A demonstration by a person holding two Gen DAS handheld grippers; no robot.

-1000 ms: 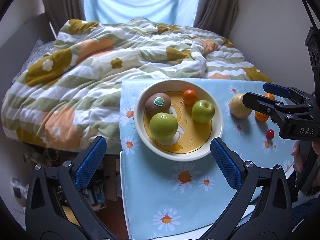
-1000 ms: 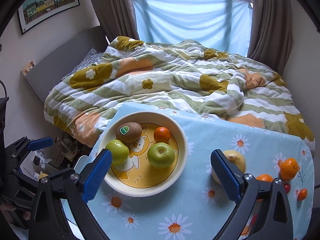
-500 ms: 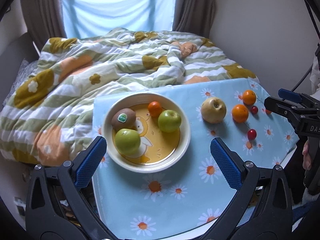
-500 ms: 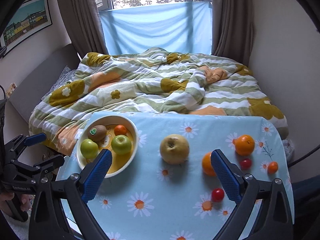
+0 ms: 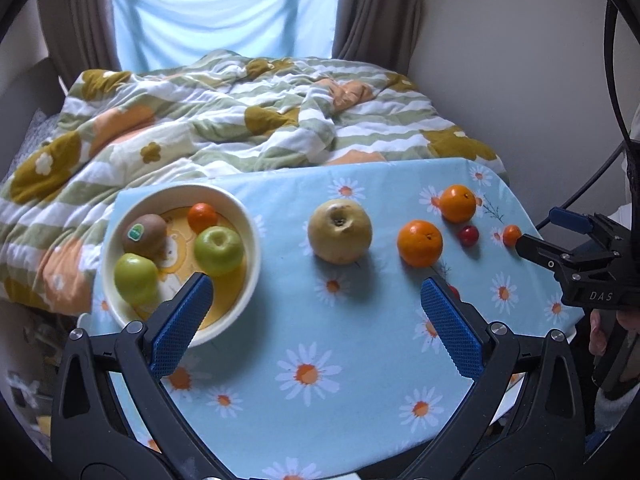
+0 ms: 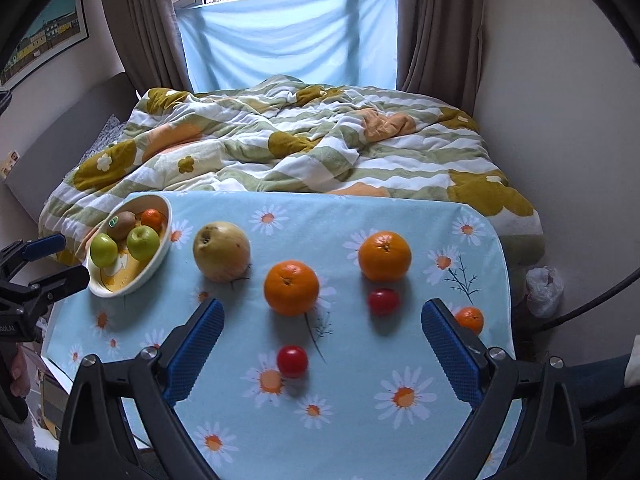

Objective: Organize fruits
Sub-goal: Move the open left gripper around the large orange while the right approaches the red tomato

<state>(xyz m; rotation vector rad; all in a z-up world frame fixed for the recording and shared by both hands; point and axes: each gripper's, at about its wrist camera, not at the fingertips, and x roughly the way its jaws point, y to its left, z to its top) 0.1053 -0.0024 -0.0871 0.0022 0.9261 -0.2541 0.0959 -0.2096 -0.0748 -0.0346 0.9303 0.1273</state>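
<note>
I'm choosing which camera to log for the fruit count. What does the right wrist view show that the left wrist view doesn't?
Only the right wrist view: the near cherry tomato in full, a framed picture, a white bag.

Only the left wrist view: the right gripper, open.

Both: the bowl with two green apples, kiwi and mandarin; the pear; two oranges on the cloth.

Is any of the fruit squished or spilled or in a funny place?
Nothing looks squished or spilled. The bowl sits at the table's left corner, by the edge. Only the pear looks odd: it lies tipped over on the cloth.
</note>
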